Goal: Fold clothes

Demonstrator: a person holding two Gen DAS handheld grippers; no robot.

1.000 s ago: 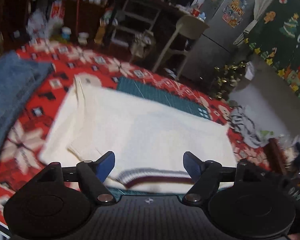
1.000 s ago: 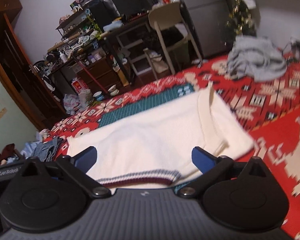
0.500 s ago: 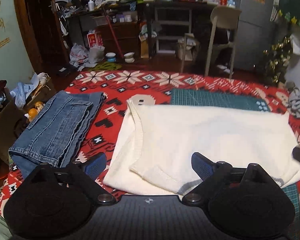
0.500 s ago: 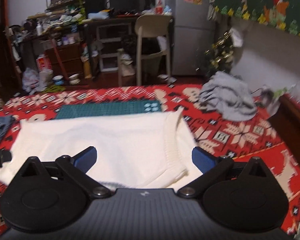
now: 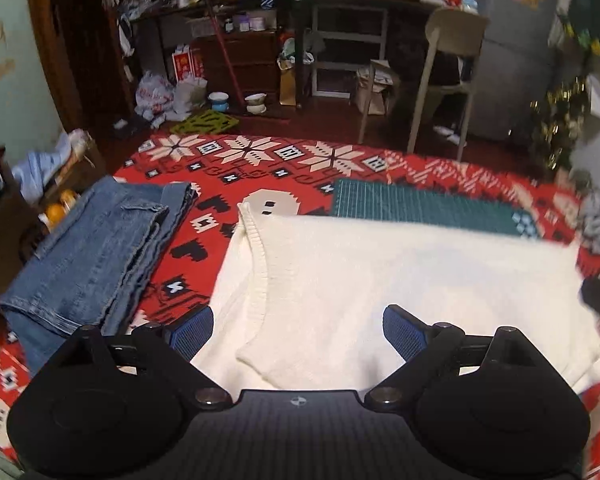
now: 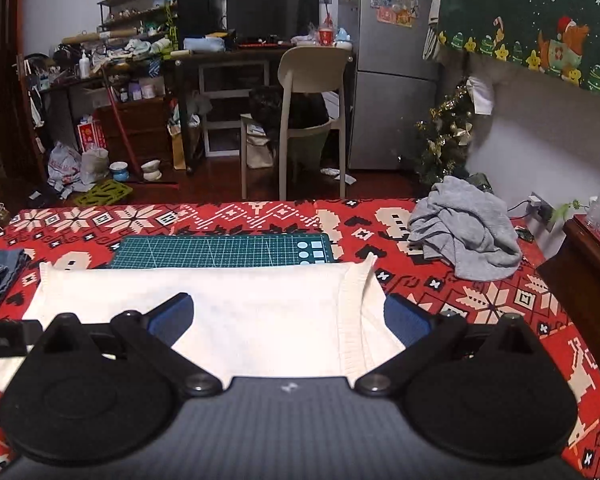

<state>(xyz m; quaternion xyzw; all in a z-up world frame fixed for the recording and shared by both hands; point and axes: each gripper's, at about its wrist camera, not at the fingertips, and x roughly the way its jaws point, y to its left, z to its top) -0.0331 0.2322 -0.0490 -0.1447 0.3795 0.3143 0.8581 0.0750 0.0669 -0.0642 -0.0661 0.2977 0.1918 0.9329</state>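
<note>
The white sweater lies flat on the red patterned cover, long axis crosswise to both fingers' pointing direction. The left gripper stands wide, empty, over the left ribbed end; the right gripper stands wide, empty, over the right end. Each is nearest its own end.
</note>
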